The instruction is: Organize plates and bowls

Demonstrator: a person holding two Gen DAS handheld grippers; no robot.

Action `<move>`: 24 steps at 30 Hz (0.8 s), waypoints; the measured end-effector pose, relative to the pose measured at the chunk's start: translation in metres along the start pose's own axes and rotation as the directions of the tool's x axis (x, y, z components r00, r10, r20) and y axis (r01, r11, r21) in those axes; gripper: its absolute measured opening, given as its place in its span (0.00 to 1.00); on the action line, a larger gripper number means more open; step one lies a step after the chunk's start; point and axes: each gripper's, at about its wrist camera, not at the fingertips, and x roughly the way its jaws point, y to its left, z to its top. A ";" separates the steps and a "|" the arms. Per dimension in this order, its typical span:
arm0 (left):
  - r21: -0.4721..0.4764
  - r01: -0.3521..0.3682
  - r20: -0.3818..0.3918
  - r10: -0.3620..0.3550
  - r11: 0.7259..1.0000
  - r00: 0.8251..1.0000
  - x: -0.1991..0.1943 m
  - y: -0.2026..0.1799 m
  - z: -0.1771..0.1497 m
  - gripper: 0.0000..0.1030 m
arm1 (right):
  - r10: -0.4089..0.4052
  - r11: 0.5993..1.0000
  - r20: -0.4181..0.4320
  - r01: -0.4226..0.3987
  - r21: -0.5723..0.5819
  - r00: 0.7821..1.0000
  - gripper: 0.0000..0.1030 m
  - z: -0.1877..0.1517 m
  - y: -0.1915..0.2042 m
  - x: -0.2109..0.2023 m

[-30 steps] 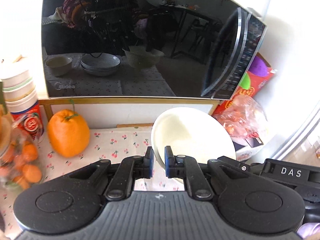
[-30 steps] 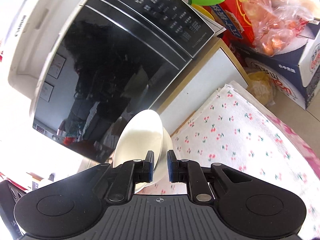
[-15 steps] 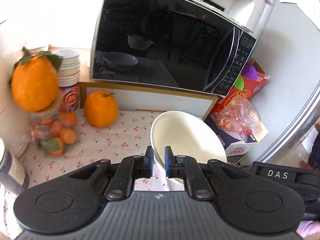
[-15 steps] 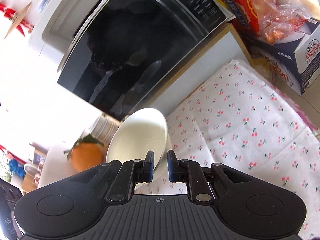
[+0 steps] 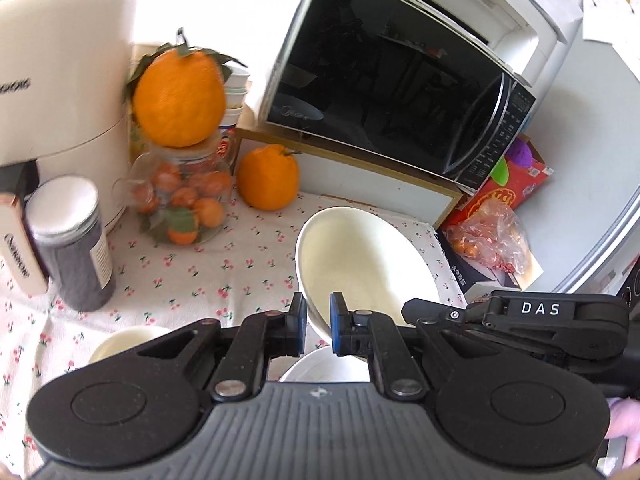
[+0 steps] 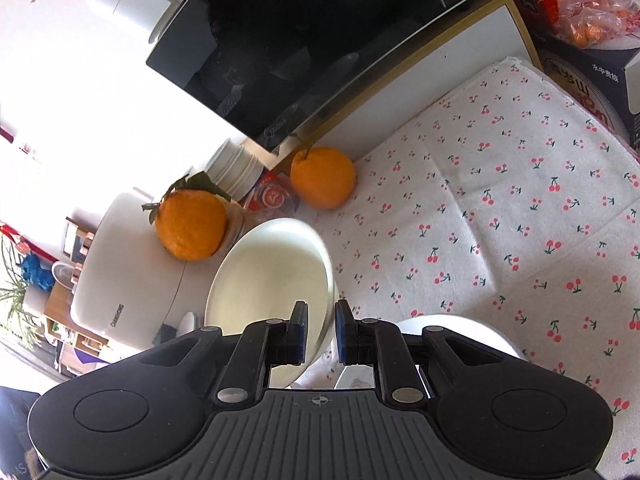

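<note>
Left wrist view reads "DAS" on the black gripper body at right, "Midea" faintly on the microwave [image 5: 400, 92] door, and "Canon" on the white printer [image 5: 496, 8] above it. My left gripper [image 5: 318, 322] is clamped on the rim of a cream bowl [image 5: 360, 264], held tilted above the cherry-print cloth [image 5: 224, 264]. Another white dish [image 5: 320, 366] sits just under it, mostly hidden by my tool. My right gripper [image 6: 320, 330] pinches the rim of its own bowl [image 6: 272, 280], tilted, beside a white plate [image 6: 460, 336] cut off behind the fingers. An orange [image 6: 322, 178] rests by the microwave stand. Lettering on the air fryer [image 6: 132, 280] and on the box [image 6: 600, 80] at the far right is too blurred to read
</note>
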 end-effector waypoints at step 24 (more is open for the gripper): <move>0.034 -0.162 -0.082 0.164 0.986 0.983 -0.031 0.081 -0.019 0.12 | 0.023 1.000 -0.253 -0.025 -0.003 0.967 0.16 -0.054 0.053 0.075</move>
